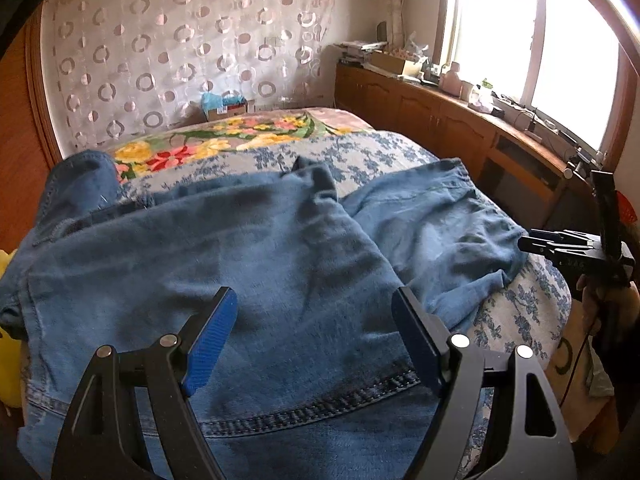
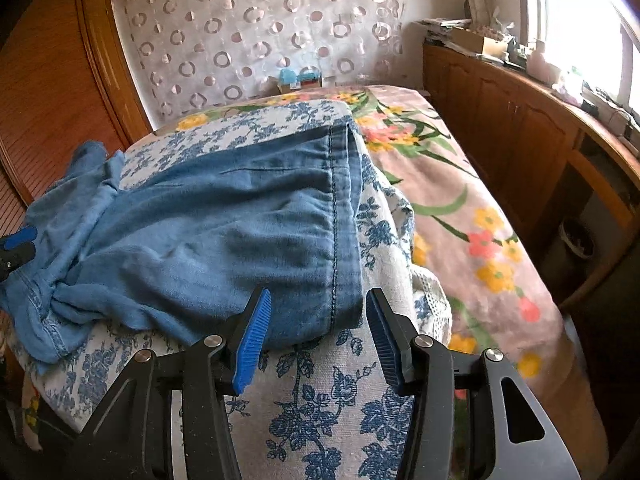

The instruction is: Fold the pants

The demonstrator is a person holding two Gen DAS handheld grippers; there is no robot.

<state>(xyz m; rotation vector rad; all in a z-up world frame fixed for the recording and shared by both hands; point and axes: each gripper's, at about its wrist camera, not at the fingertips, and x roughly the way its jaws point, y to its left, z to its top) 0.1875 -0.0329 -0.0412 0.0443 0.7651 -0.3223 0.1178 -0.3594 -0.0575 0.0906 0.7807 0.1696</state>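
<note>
Denim fills the space in front of your left tool [image 1: 314, 334], whose 2 blue-padded fingers [image 1: 210, 344] stand wide apart above the pants [image 1: 280, 248] with nothing gripped between them. Just under that tool runs a stitched seam [image 1: 320, 404] of the pants. The fabric beyond it is rumpled, with 1 layer lying over another and a raised fold near the middle.

Your right tool [image 2: 318, 332] hovers at the hem [image 2: 340, 216] end of a pant leg. Its jaws are about half spread and hold nothing; the corner of the hem sits in the gap between the pads without either pad pressing on it. From the left wrist view you can see that same tool [image 1: 556, 246] off to the right, at the far edge of the denim, with a hand [image 1: 604, 304] behind it.

The pants lie spread across a blue-flowered cover [image 2: 316, 412] on the bed [image 2: 472, 216], crumpled toward the left in the right wrist view. Past the cover, a blanket [image 1: 224, 136] with yellow, red and green flowers shows on the bed. A small box with something light blue [image 1: 224, 104] sits at the head of the bed, against a curtain [image 1: 180, 48] patterned with rings. Along the right side runs a wooden counter [image 1: 440, 112] cluttered with small things, beneath a bright window [image 1: 520, 40].
</note>
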